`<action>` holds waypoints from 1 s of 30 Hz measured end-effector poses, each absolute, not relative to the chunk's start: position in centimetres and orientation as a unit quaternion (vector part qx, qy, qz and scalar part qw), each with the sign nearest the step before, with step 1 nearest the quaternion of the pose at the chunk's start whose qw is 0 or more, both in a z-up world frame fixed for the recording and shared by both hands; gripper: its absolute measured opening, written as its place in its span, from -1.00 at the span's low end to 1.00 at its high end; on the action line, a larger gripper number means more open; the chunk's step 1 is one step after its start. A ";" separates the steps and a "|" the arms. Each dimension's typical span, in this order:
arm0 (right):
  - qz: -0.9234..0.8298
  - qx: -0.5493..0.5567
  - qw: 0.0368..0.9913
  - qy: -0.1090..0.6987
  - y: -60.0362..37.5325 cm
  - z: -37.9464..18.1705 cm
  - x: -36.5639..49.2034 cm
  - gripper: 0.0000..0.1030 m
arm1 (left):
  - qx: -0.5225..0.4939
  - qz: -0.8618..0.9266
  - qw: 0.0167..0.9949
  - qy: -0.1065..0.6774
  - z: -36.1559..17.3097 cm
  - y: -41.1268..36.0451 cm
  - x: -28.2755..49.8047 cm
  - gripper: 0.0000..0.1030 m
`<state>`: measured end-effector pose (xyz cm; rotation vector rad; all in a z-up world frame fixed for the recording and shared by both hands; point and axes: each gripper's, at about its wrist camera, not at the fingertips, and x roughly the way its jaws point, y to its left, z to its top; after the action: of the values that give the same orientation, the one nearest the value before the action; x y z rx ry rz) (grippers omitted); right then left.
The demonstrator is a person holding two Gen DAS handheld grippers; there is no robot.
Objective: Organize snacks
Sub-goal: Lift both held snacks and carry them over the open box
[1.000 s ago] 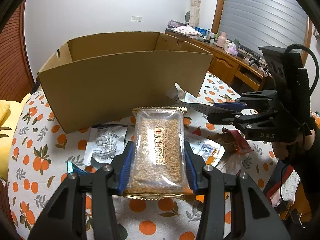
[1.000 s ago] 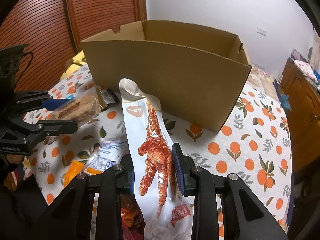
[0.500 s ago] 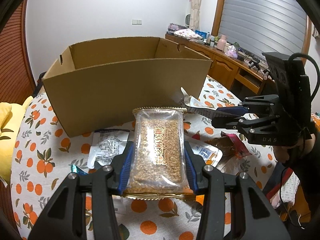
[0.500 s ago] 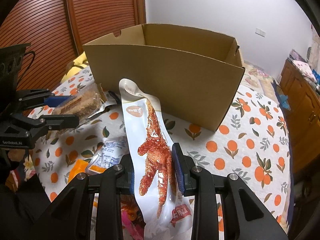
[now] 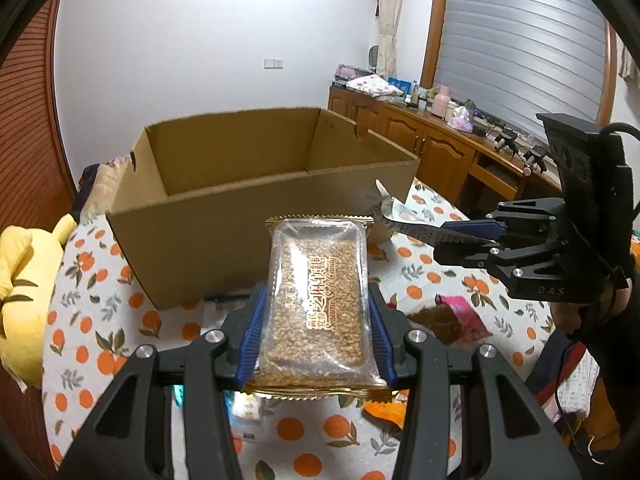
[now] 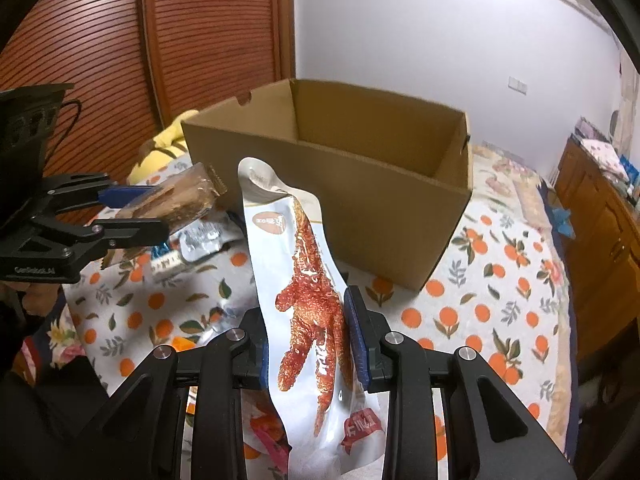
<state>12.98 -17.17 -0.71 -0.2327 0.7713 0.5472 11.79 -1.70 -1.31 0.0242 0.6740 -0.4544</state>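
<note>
On the far left a yellow plush toy [image 5: 16,292] lay against the edge of the worktop [image 5: 100,332], which was covered in a white cloth printed with oranges. Next to it, toward the back of the worktop, stood an open cardboard box [image 5: 224,236]; what its floor held could not be seen from either view. In front of the box the left tongs [image 5: 316,336] were clenched on a clear packet of sesame candy [image 5: 318,304], blue pads pressing both long sides, the packet held off the cloth with its gold-edged end pointing toward the box. Under and around it lay loose snacks: a silver-and-white wrapper [image 6: 200,240] near the box's front wall, an orange packet [image 5: 384,408] just below the tongs, and a brown and pink wrapper [image 5: 452,316] further right. To the right of those, the right tongs [image 6: 306,340] were clenched on a long white pouch printed with a red chicken foot [image 6: 308,300], the pads gripping its lower half while its upper end leaned up and toward the box's near wall, short of the rim. A hand [image 5: 568,316] showed behind those tongs. Along the right wall ran a wooden cabinet [image 5: 432,148] with clutter on top.
</note>
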 end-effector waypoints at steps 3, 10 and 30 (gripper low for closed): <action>0.265 -0.113 0.887 0.362 -17.1 0.1 13.1 -0.42 | 0.013 -0.221 0.922 0.319 -0.1 -1.4 12.5 -0.12; 0.282 -0.108 0.892 0.336 -16.9 2.7 14.5 -0.42 | 0.012 -0.221 0.927 0.301 2.4 -0.4 14.6 -0.11; 0.302 -0.124 0.897 0.297 -14.3 5.8 24.9 -0.42 | 0.022 -0.181 0.936 0.302 3.2 1.6 25.5 -0.10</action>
<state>24.85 -14.27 5.75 -0.2573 0.6146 0.6252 25.47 1.64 3.21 0.0447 0.6168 -0.3708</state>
